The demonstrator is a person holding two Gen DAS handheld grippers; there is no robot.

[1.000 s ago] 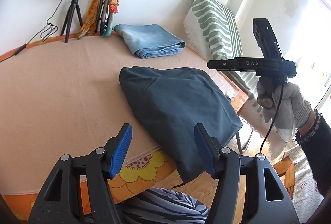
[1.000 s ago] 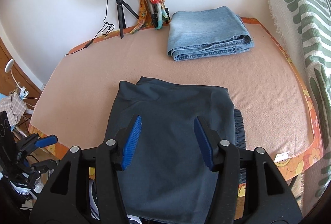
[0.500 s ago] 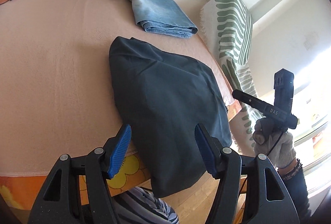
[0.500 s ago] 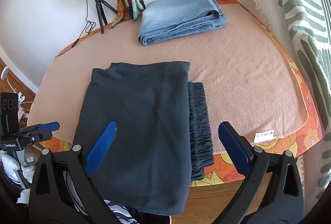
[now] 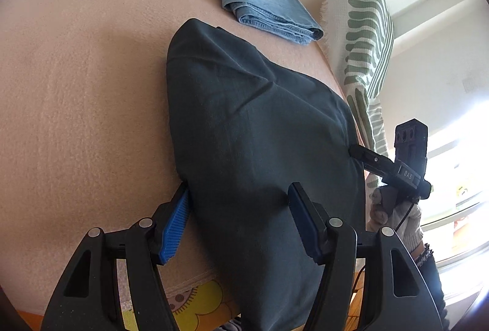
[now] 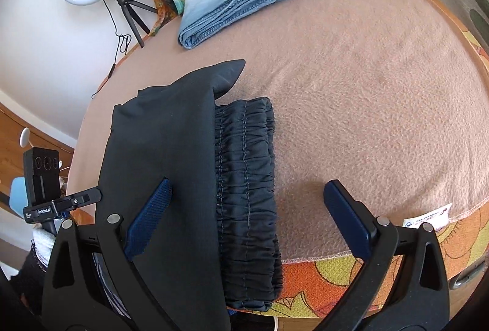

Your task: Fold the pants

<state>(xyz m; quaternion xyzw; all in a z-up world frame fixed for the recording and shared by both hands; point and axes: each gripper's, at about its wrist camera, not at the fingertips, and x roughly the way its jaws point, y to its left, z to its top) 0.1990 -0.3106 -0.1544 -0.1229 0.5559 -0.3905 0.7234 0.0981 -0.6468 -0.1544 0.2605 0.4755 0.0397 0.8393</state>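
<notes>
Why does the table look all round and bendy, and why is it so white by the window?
In both wrist views the fisheye lens curves the table edge; in the left wrist view the window is washed out by daylight; in the right wrist view the dark pants lose detail in shadow.

Bright daylight in both views. Blown-out glare at window (image 5: 458, 178), right edge of left wrist view. Soft shadows under gripper fingers on blanket (image 6: 366, 86). Strong fisheye bending, dark vignette at corners. Centre sharp; no motion blur noted.
</notes>
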